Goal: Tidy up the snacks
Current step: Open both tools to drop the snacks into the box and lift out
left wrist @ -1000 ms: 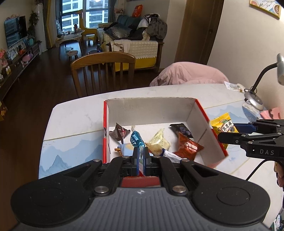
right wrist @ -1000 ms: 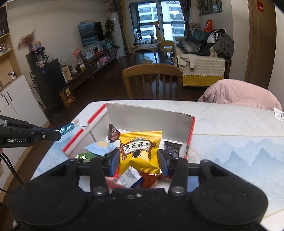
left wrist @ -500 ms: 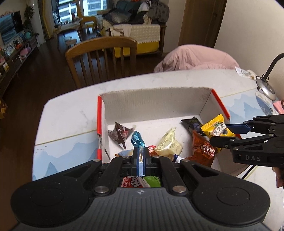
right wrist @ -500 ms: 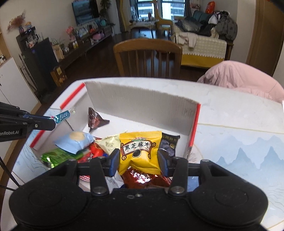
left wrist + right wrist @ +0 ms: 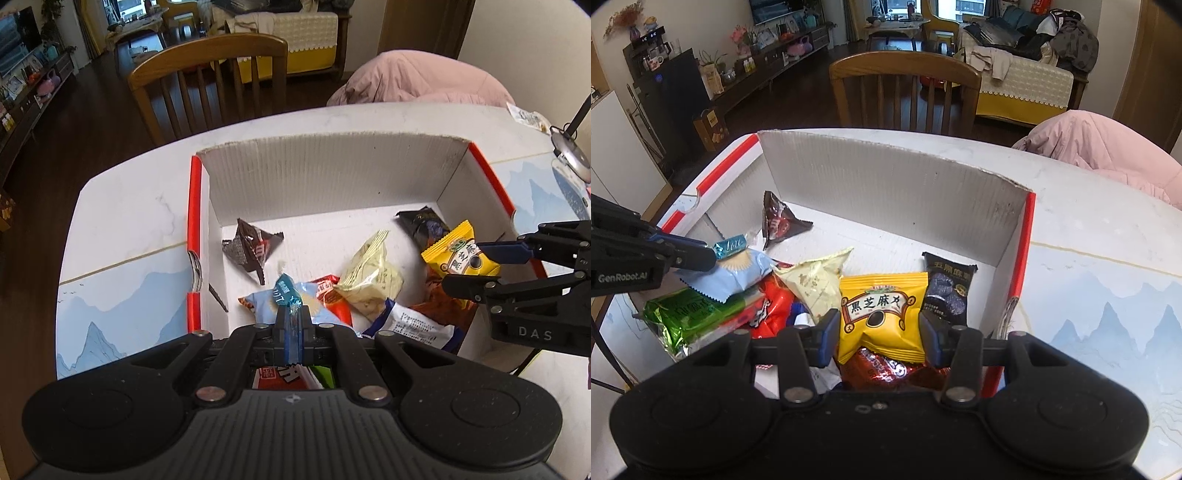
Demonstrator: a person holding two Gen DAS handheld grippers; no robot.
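Note:
A white cardboard box (image 5: 332,173) with red edges sits on the table and holds several snack packets. My left gripper (image 5: 293,314) is shut on a small blue wrapped candy (image 5: 284,291) and holds it over the box's near left part; the candy also shows in the right wrist view (image 5: 730,245). My right gripper (image 5: 879,325) is shut on a yellow sesame snack packet (image 5: 881,314) and holds it over the box's right side; the packet also shows in the left wrist view (image 5: 458,254).
In the box lie a dark triangular packet (image 5: 251,251), a cream packet (image 5: 369,273), a black packet (image 5: 949,288), a light blue packet (image 5: 735,273), a green packet (image 5: 690,314) and red packets. A wooden chair (image 5: 210,85) stands behind the table. A lamp base (image 5: 569,155) is at far right.
Both grippers have moved forward and down over the box with their snacks still held. The yellow packet went from outside the right wall to above the box's inside.

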